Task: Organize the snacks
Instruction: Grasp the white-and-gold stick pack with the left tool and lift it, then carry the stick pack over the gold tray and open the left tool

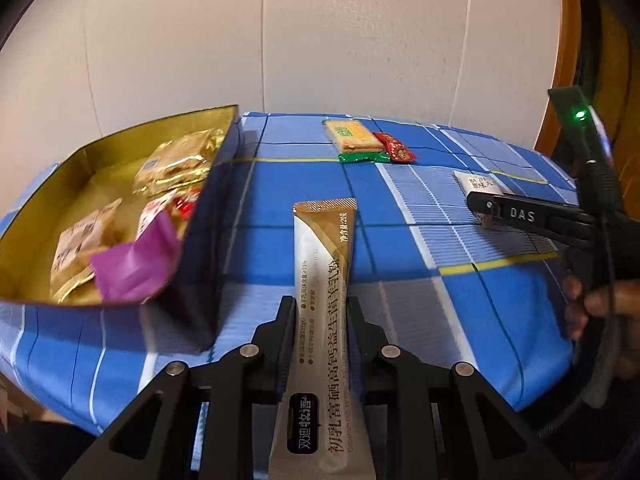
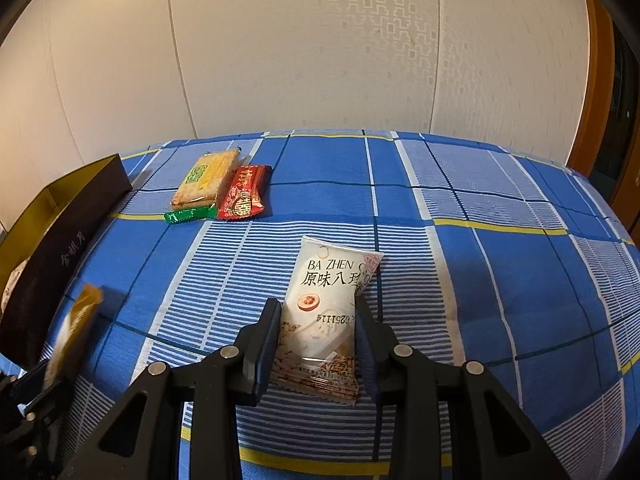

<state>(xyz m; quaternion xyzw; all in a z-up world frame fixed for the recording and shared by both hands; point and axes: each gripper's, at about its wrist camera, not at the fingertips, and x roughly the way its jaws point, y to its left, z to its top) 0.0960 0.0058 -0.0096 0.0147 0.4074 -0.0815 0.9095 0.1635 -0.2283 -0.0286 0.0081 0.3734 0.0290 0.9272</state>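
My left gripper (image 1: 320,308) is shut on a long gold-and-white stick sachet (image 1: 324,248), which points forward over the blue checked cloth, just right of the open box (image 1: 208,240). That box is dark outside and gold inside and holds several wrapped snacks. In the right wrist view the same sachet (image 2: 78,320) shows blurred at the lower left, beside the box (image 2: 68,236). My right gripper (image 2: 318,312) is shut on a white "BA ZHEN" snack packet (image 2: 332,276), pads on its two sides. The left wrist view catches this gripper (image 1: 486,200) at the right, packet (image 1: 482,184) sticking out.
At the back of the table lie a yellow cracker pack (image 2: 208,178), a red packet (image 2: 244,196) and a thin green packet (image 2: 190,214), close together. A pale wall stands behind the table and a wooden door frame (image 2: 600,100) at the right. A hand (image 1: 600,304) holds the right gripper.
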